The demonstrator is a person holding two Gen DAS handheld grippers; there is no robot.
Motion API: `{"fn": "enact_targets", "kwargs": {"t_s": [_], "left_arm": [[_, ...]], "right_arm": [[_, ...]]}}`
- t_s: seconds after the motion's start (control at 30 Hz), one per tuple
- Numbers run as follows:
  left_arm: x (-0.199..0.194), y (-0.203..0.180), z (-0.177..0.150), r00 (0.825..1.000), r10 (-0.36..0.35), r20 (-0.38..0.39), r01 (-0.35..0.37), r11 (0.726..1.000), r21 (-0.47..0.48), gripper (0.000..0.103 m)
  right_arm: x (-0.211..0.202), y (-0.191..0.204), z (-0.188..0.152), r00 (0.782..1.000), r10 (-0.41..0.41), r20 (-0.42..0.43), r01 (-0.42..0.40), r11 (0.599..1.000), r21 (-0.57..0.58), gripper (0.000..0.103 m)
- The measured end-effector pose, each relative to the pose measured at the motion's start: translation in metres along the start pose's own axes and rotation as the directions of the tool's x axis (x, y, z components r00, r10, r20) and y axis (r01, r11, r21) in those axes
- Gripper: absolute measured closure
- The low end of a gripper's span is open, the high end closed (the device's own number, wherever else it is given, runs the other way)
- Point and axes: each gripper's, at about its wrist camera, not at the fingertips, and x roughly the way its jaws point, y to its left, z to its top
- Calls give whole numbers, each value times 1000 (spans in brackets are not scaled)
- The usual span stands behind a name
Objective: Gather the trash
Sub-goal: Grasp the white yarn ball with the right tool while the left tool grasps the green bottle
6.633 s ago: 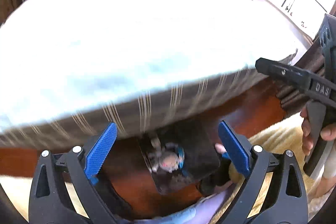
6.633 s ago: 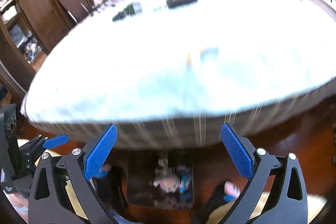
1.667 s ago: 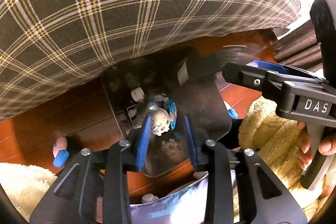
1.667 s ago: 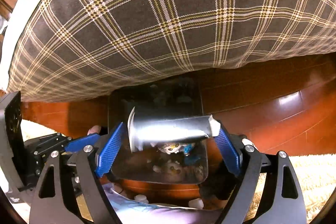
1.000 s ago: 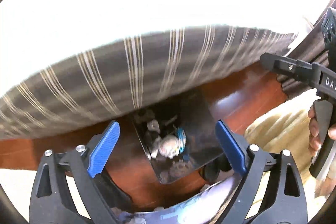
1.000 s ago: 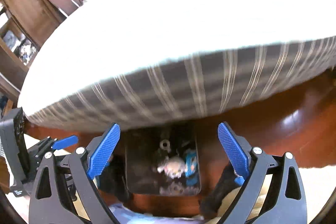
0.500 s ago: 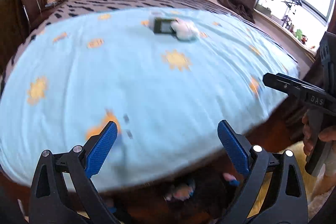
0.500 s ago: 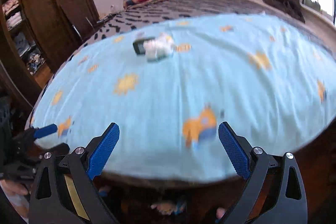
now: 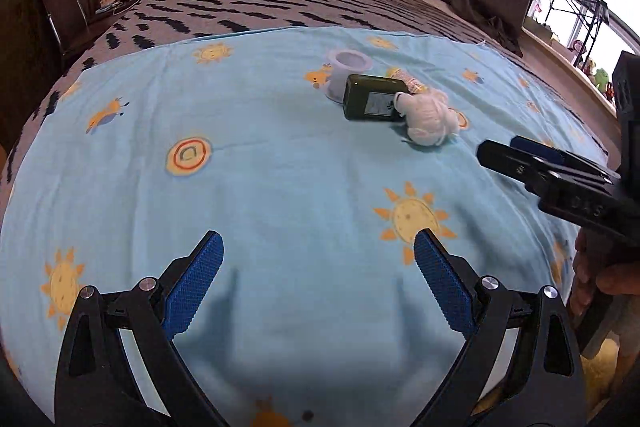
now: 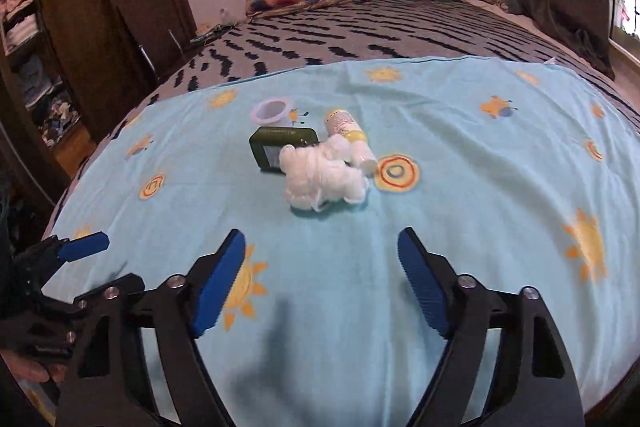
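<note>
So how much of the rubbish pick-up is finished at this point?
Nothing shown here looks done. Four pieces still lie together on the blue sheet: a white wad, a dark green box, a small yellow-and-white bottle and a pale cup. Nothing is in hand: the left gripper is open and empty, and the right gripper has empty jaws that are closing. No bin is in sight.

Both tongs now face the light blue sun-print bedspread (image 10: 460, 155) instead of the dark floor bin. The right tongs (image 10: 321, 281), empty after holding silver foil, are closing.
</note>
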Motion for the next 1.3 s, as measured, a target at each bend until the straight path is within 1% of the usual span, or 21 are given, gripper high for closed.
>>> {"fn": "enact_targets", "kwargs": {"t_s": [0.03,0.13,0.23,0.37,0.43,0.53,0.7,0.87,1.0,1.07,1.17,1.3], "left_arm": [[4,1,3,1000,2,-4,-2,1000,4,12],[17,3,9,1000,-3,-20,3,1000,5,12],[28,5,14,999,-7,-35,7,1000,-2,13],[39,5,22,999,-5,-43,5,1000,2,12],[43,3,25,999,-7,-48,8,1000,7,13],[49,0,33,999,-9,-51,10,1000,18,12],[58,-11,48,999,-19,-44,21,999,45,12],[71,-26,66,999,-39,-32,41,997,60,13],[81,-41,81,998,-61,-14,61,996,65,16],[86,-48,89,997,-70,-9,71,996,59,19],[96,-53,99,997,-72,-8,72,996,48,22],[110,-56,106,997,-74,-25,75,997,34,23]], "right_arm": [[8,0,4,1000,2,-5,-2,1000,4,31],[29,1,14,1000,-13,-20,13,1000,0,31],[51,0,22,998,-31,-53,31,1000,-1,31],[70,-1,27,995,-29,-91,30,1000,5,32],[73,-2,29,996,-7,-93,7,1000,7,46],[66,-2,31,997,4,-72,-4,1000,-3,52],[41,-13,41,1000,-1,-8,1,1000,-5,53],[17,-40,53,998,-52,47,51,998,30,53],[14,-56,53,996,-75,52,72,996,51,53],[16,-62,49,997,-73,39,70,996,58,53],[18,-65,45,997,-77,26,76,996,43,53],[14,-69,45,997,-70,31,68,997,40,53]]}}
